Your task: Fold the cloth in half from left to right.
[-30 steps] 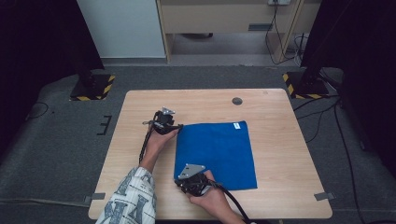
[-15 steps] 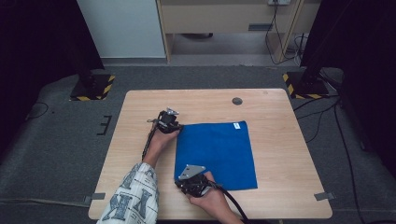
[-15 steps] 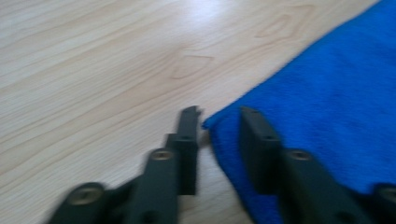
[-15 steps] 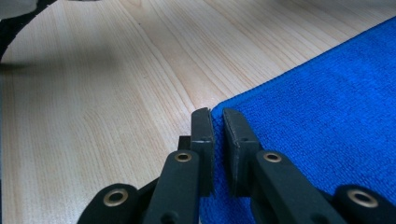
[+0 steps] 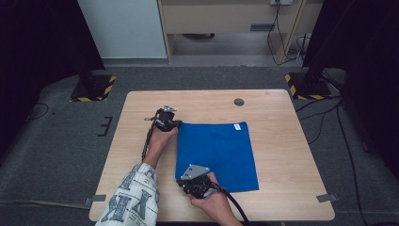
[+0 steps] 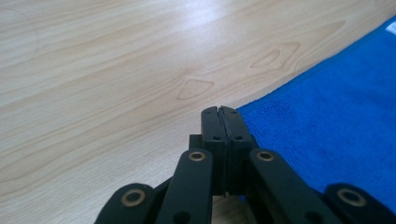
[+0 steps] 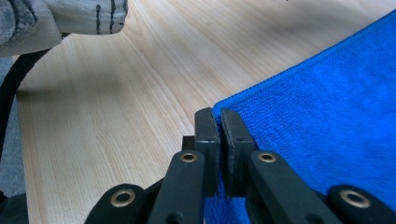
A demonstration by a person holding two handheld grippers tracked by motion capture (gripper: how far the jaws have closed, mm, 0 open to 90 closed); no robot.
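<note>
Now both grippers pinch the cloth (image 5: 217, 155) on the table (image 5: 282, 141): the left gripper (image 6: 219, 112) has just clamped its far-left corner, the right gripper (image 7: 218, 116) grips the near-left one. Lifting both corners together, level and taut, should fold it cleanly.

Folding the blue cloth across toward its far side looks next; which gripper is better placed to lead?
Neither clearly. The left gripper is shut on the blue cloth's far left corner, the right gripper on its near left corner. Both look ready, so they should probably lift together.
</note>
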